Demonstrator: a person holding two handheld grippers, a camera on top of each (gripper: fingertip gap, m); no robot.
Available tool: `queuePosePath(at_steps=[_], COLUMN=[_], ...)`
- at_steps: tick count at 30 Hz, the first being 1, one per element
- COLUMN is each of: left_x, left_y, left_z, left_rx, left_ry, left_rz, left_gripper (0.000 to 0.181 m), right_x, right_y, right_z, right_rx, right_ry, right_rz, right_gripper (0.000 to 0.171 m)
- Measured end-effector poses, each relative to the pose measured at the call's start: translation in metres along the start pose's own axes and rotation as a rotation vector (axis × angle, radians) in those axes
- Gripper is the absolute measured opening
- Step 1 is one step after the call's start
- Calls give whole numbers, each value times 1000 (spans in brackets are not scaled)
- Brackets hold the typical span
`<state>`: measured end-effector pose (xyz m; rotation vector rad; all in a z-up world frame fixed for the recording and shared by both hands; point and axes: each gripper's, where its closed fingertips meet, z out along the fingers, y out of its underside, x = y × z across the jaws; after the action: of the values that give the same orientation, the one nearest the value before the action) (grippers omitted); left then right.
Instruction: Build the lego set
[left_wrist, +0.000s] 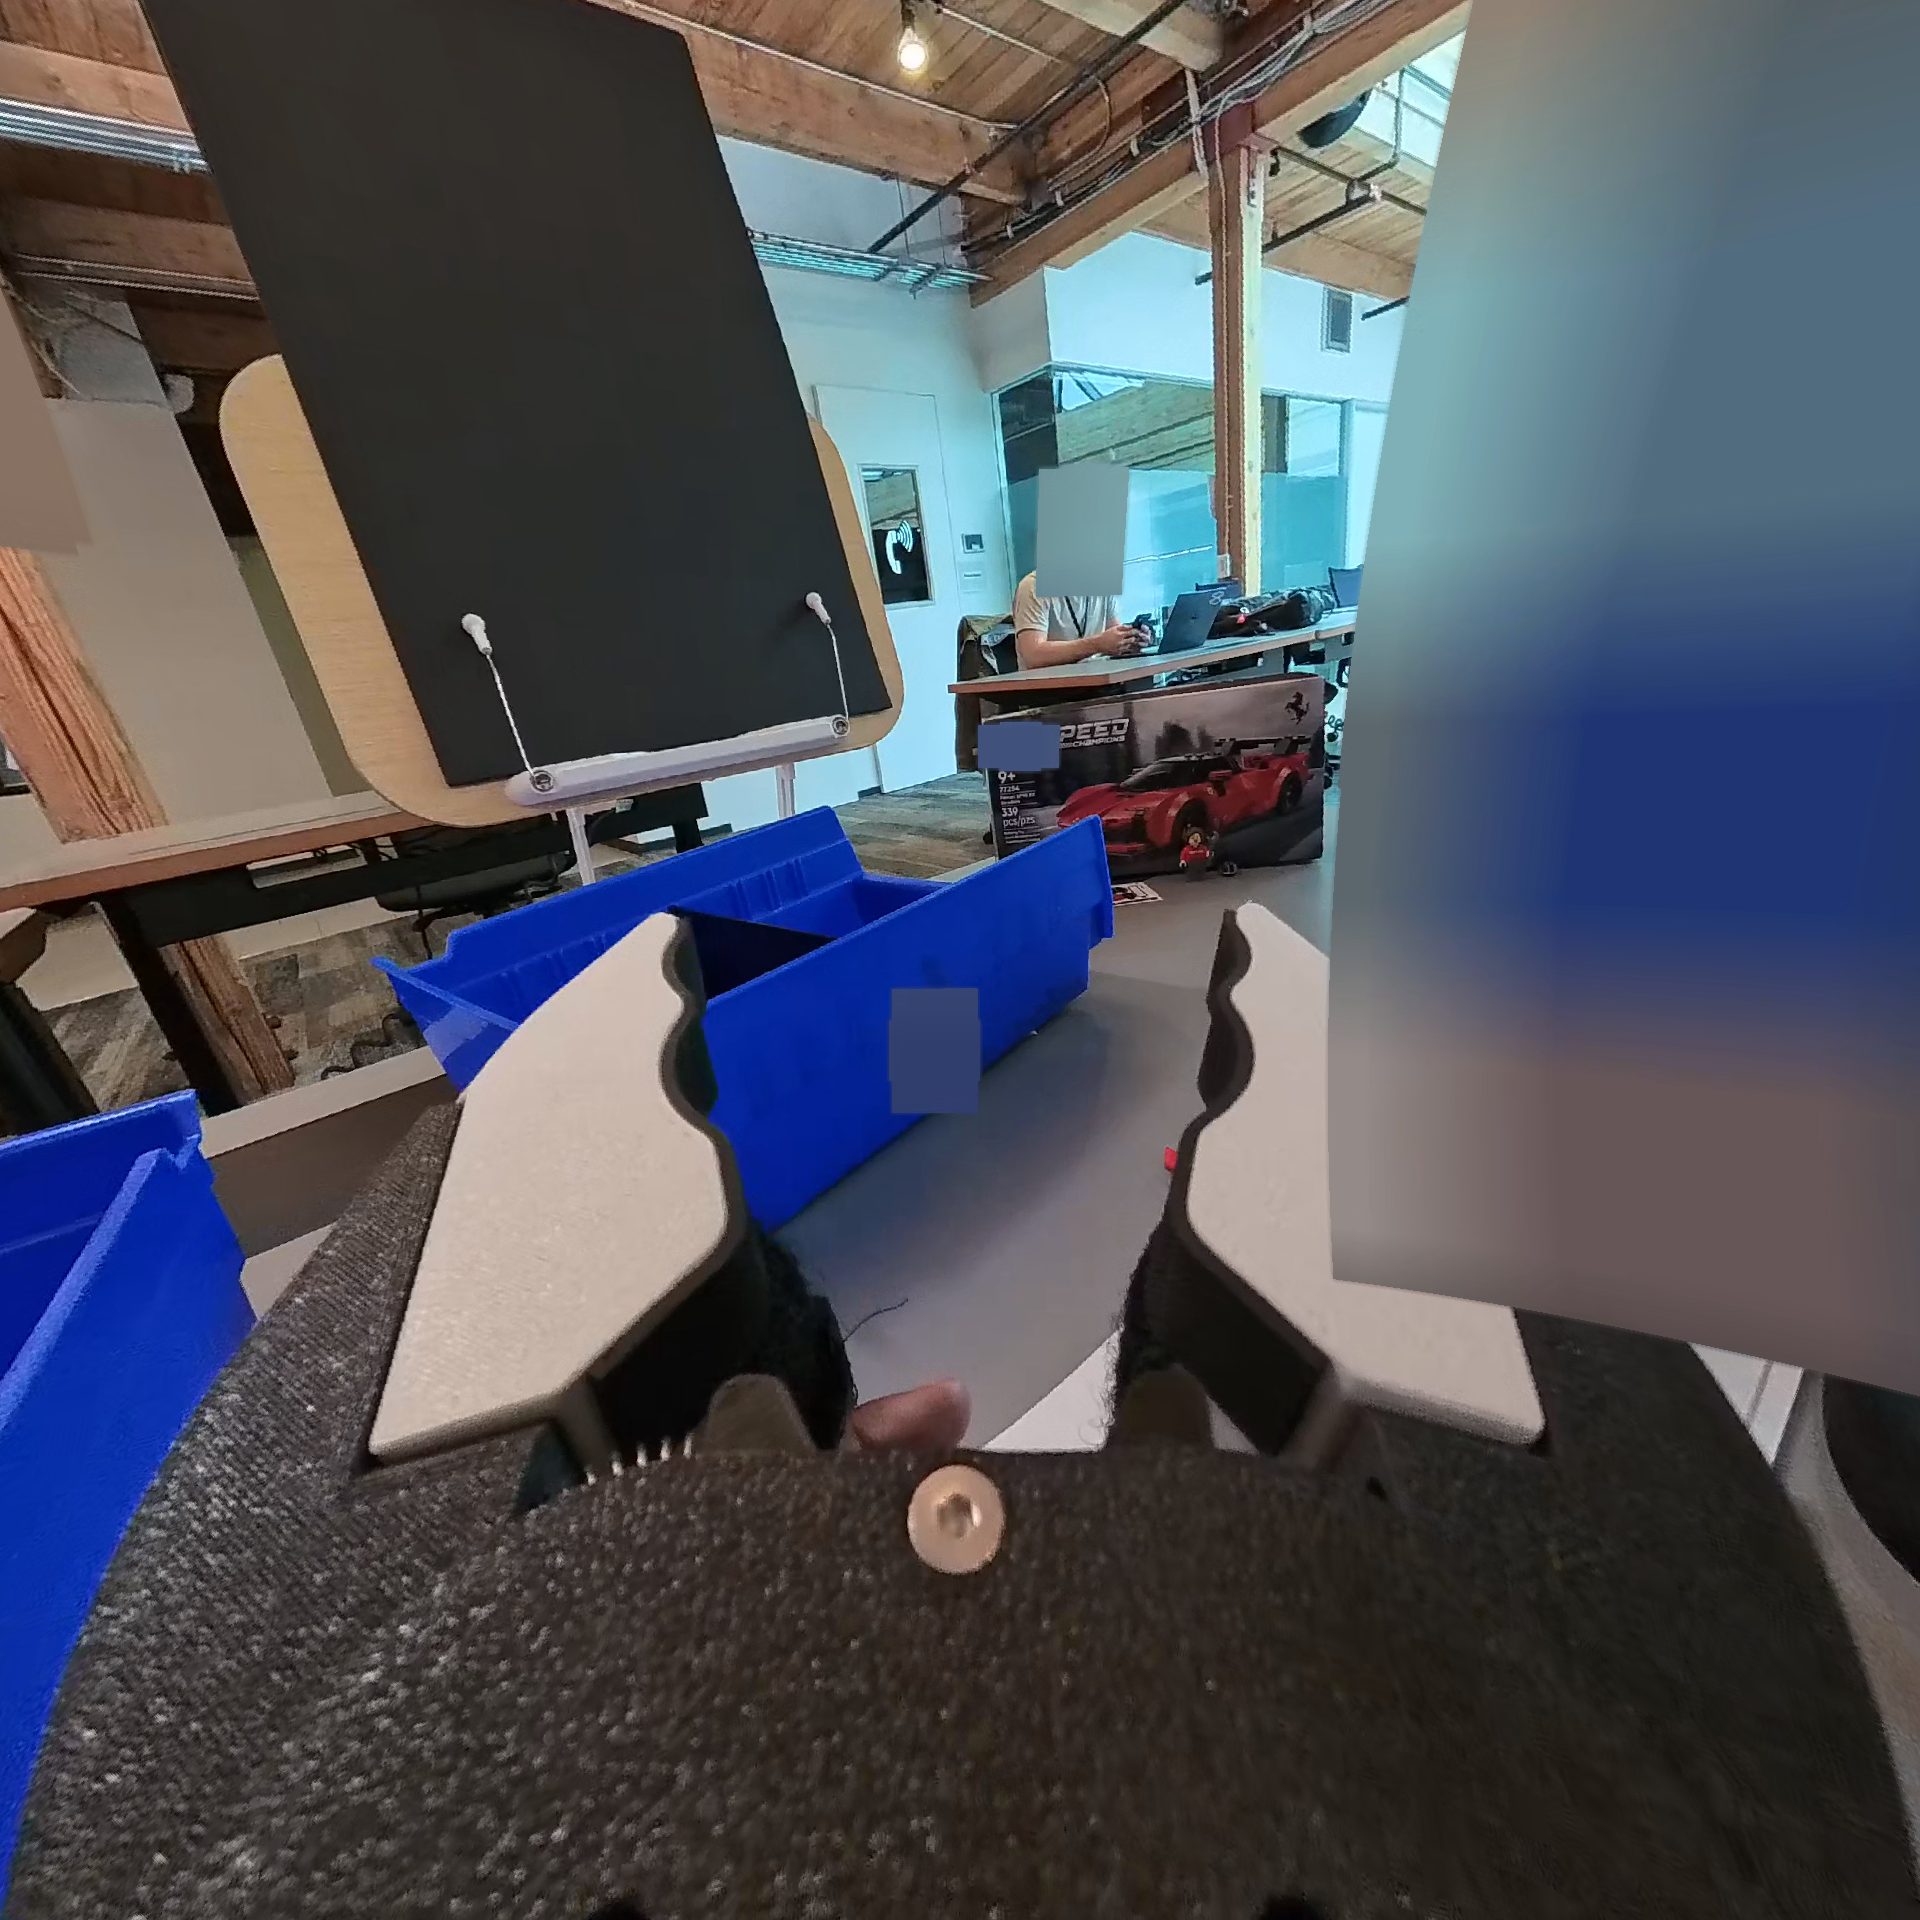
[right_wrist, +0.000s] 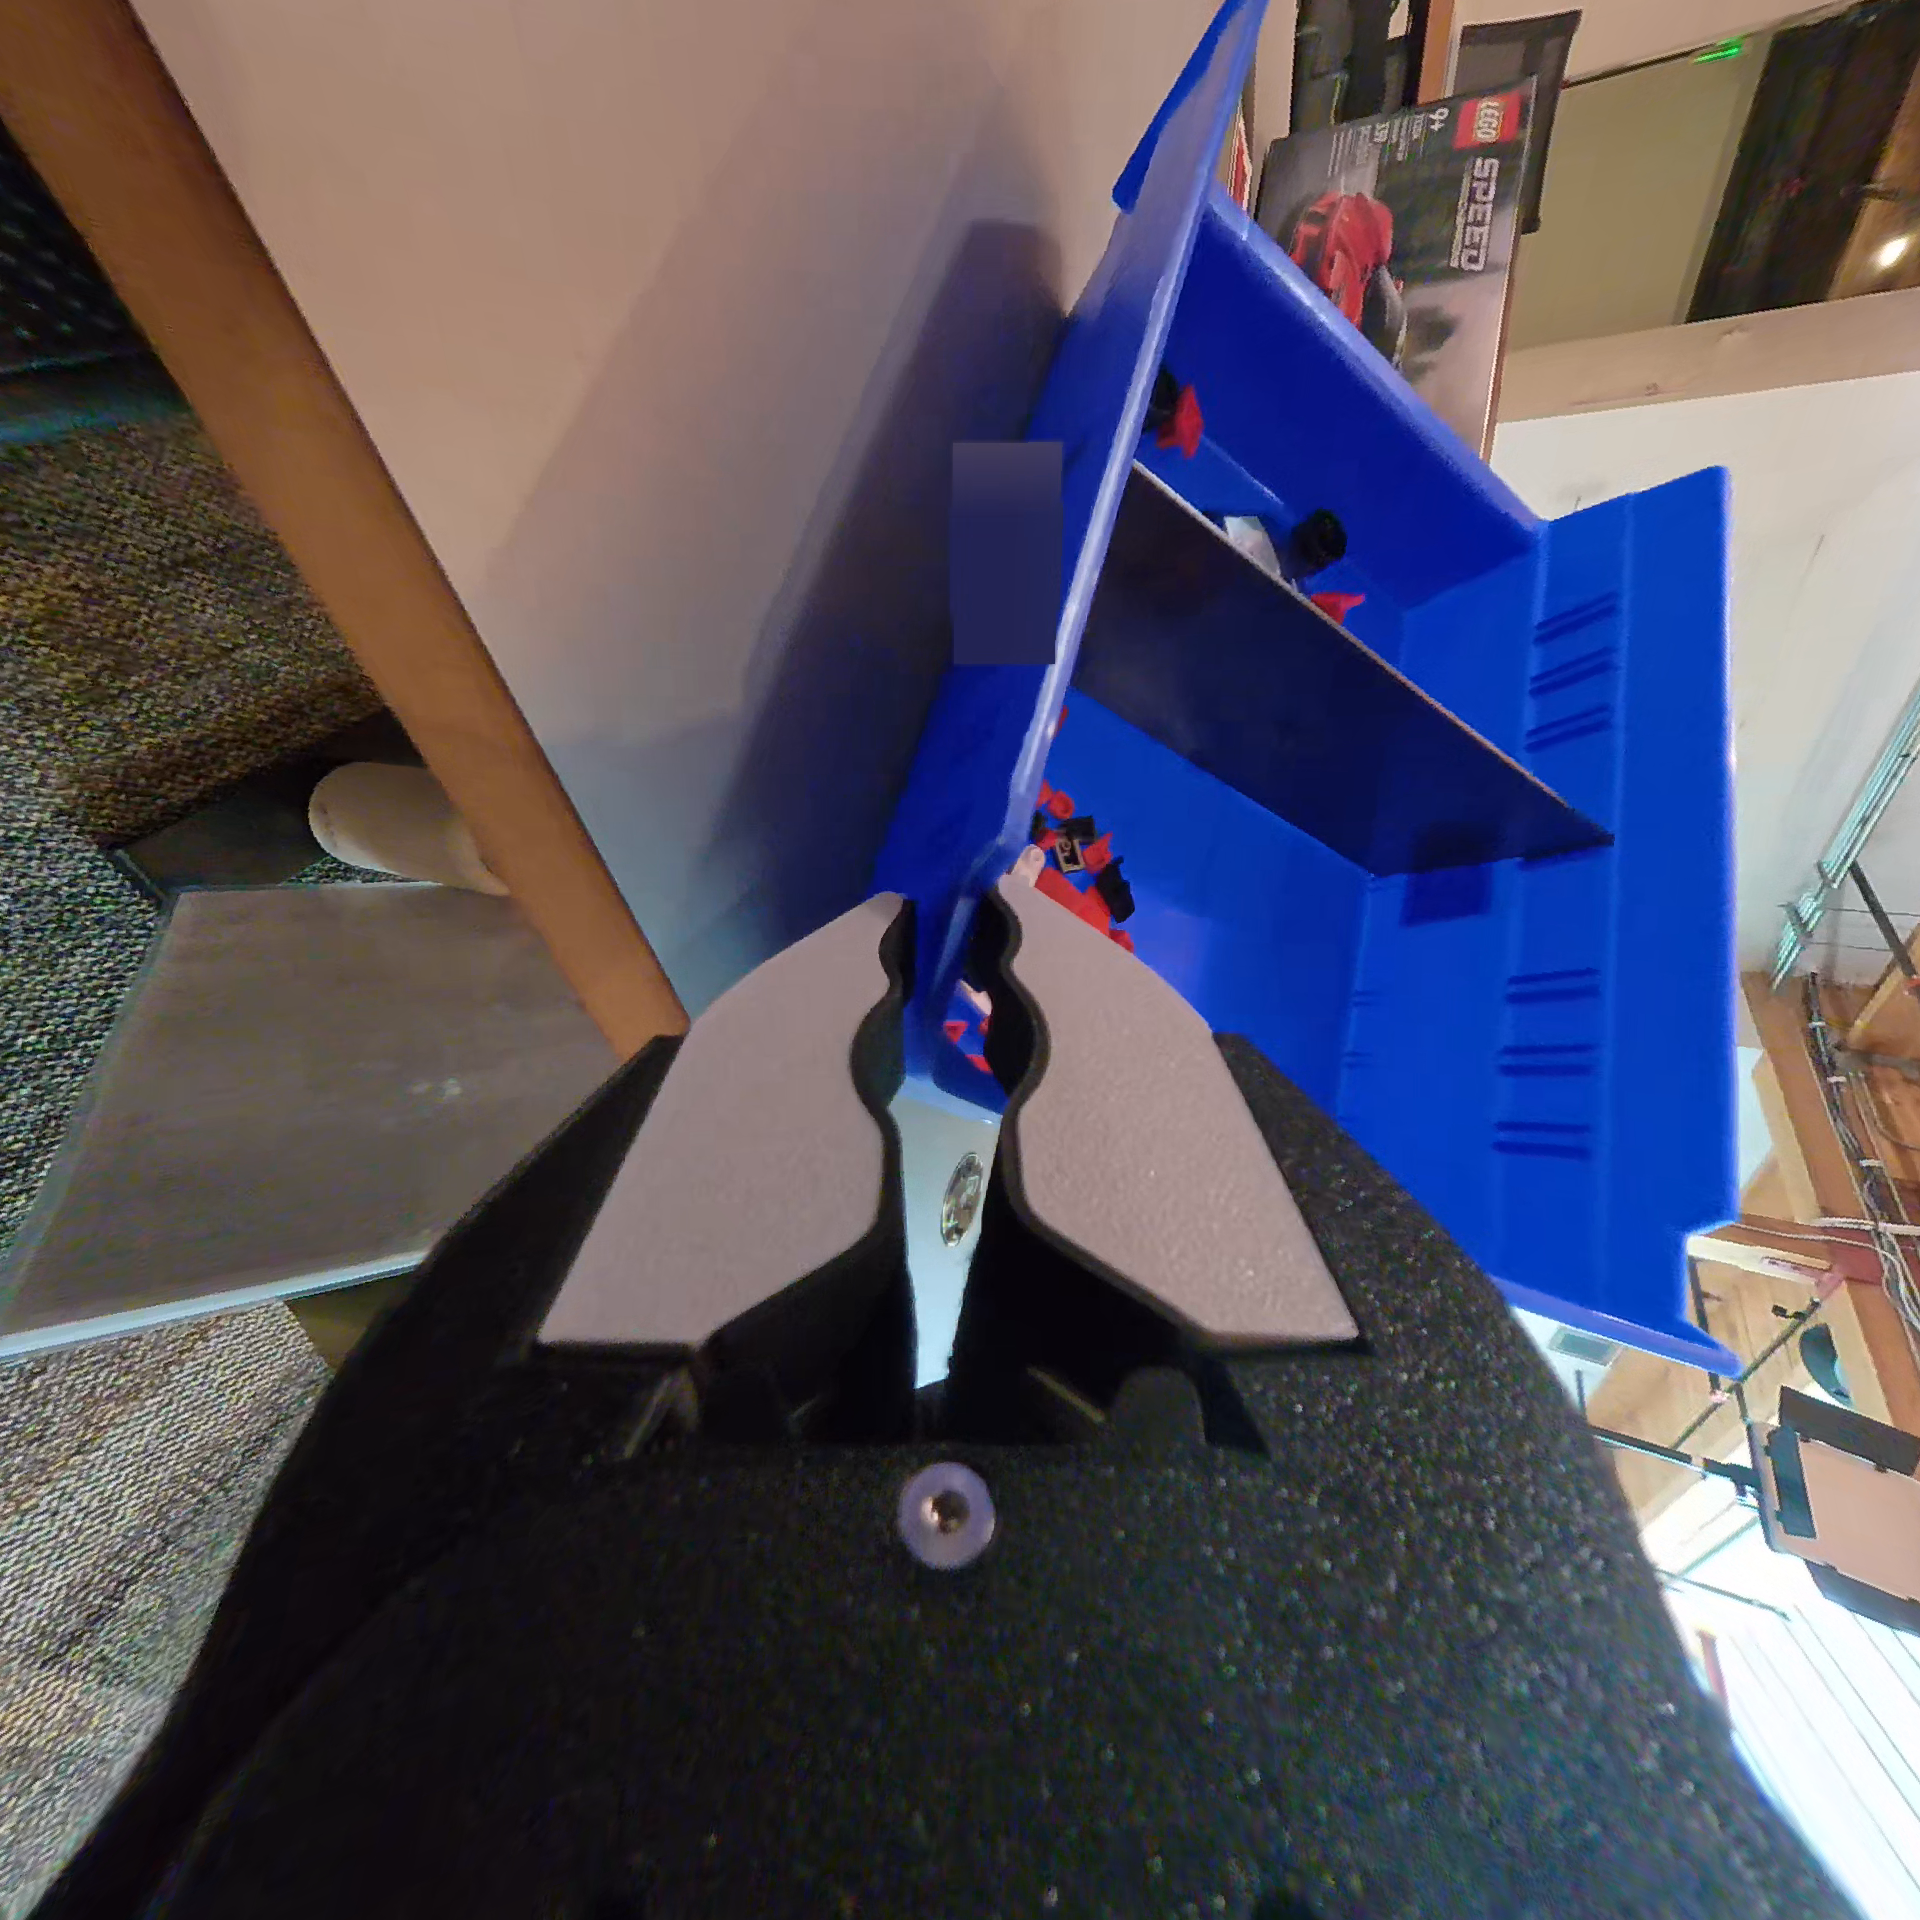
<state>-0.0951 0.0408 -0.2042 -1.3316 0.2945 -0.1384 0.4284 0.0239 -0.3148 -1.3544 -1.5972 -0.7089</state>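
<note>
Lego pieces (right_wrist: 1086, 883), red and black, lie loose inside a divided blue bin (left_wrist: 914, 997) on the grey table (left_wrist: 987, 1226), mostly in its near compartment. Far behind the bin stands the set's box (left_wrist: 1174, 774). Right gripper (right_wrist: 951, 920) pinches the bin's near wall, jaws narrow. Left gripper (left_wrist: 951, 987) hovers spread wide, holding nothing, the bin just beyond it.

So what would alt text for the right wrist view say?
The right gripper is shut on the wall of a blue bin, its grey fingers either side. A dark divider splits the bin; small red and black lego pieces lie inside.
</note>
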Motion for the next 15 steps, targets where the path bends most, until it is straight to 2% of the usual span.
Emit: queuePosePath(at_steps=[15], left_x=[6], left_y=[6], left_z=[2], left_rx=[-28], left_ry=[22], left_rz=[22], left_gripper=[93], right_x=[1], right_y=[1], right_z=[0], right_rx=[-9], right_ry=[10], right_rz=[11], right_gripper=[11])
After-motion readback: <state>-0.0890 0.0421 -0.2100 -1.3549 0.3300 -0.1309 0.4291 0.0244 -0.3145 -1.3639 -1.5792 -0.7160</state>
